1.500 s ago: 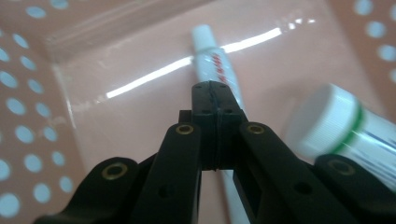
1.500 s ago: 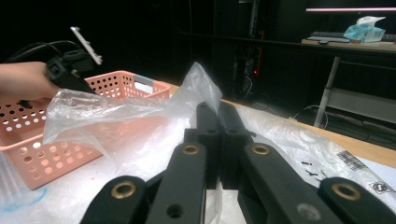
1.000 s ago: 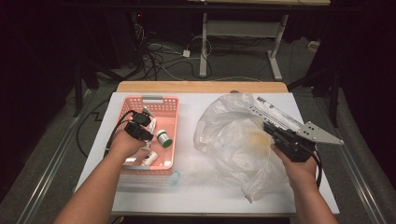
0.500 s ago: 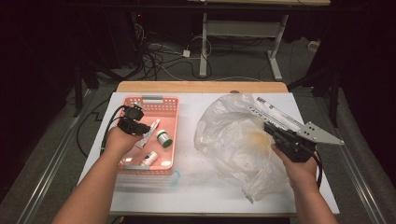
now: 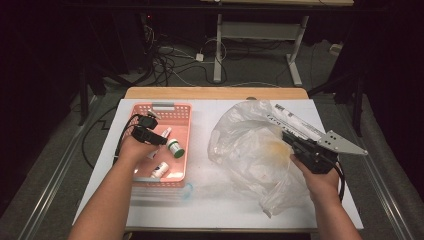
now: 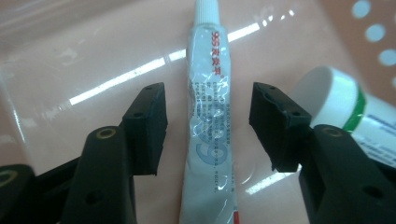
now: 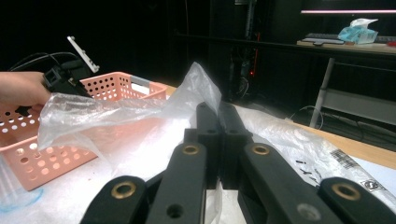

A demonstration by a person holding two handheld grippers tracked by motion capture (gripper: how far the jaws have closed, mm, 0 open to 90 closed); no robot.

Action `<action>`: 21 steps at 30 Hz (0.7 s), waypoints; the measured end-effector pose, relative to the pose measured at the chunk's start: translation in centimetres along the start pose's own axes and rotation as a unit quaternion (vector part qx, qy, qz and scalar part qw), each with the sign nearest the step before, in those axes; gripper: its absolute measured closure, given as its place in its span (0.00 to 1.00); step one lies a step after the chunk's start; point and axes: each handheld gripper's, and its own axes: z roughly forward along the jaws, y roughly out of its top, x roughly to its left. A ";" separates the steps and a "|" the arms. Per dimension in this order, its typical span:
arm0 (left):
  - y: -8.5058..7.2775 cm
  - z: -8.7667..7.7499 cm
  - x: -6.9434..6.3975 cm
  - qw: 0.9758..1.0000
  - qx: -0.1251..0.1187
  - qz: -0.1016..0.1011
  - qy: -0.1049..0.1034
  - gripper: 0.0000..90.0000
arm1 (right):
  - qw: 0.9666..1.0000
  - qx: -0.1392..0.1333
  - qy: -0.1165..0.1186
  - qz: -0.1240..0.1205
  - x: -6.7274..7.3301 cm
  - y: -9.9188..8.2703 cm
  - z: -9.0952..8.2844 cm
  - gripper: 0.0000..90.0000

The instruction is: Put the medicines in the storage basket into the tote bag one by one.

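A white tube with red and grey print (image 6: 208, 116) lies flat on the floor of the pink basket (image 5: 182, 107). My left gripper (image 6: 210, 112) straddles it. Its jaws have just been opening, and both pads (image 6: 148, 122) stand clear of the tube's sides. From above, the left gripper (image 5: 159, 139) sits inside the basket next to a green-capped bottle (image 5: 175, 148). My right gripper (image 7: 218, 121) is shut on a fold of the clear plastic bag (image 7: 116, 116) and holds that edge up off the table. The bag (image 5: 250, 145) spreads across the table's right half, and the right gripper (image 5: 287, 136) is at its right side.
A second white bottle (image 5: 160, 170) lies at the basket's near end. The green-banded bottle (image 6: 345, 107) is close to the right jaw. A clear plastic piece with a bluish rim (image 5: 186, 191) lies in front of the basket. White sheet (image 5: 200, 210) covers the table.
The left gripper's jaws have opened off the tube, which now lies on the basket floor. The left hand shifted slightly and sank. The right gripper and the bag have kept still.
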 end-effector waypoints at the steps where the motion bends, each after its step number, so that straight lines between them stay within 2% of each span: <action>1: 0.0 0.2 -0.1 1.000 0.004 0.004 0.002 0.55 | 1.000 0.001 0.000 0.000 0.0 0.0 0.0 1.00; 3: 0.0 0.3 -0.2 1.000 0.005 0.012 0.008 0.58 | 1.000 0.002 0.001 0.000 0.0 -0.1 0.1 1.00; 6: 0.0 0.3 -0.1 1.000 0.004 0.013 0.007 0.64 | 1.000 0.003 0.002 -0.004 0.0 0.0 0.0 1.00; 11: -0.1 0.3 0.2 1.000 0.003 0.004 0.004 0.74 | 1.000 0.004 0.003 -0.005 0.1 0.0 0.0 1.00; 21: -0.1 0.2 0.3 1.000 0.001 -0.006 -0.001 0.76 | 1.000 0.003 0.003 -0.004 0.1 -0.1 0.1 1.00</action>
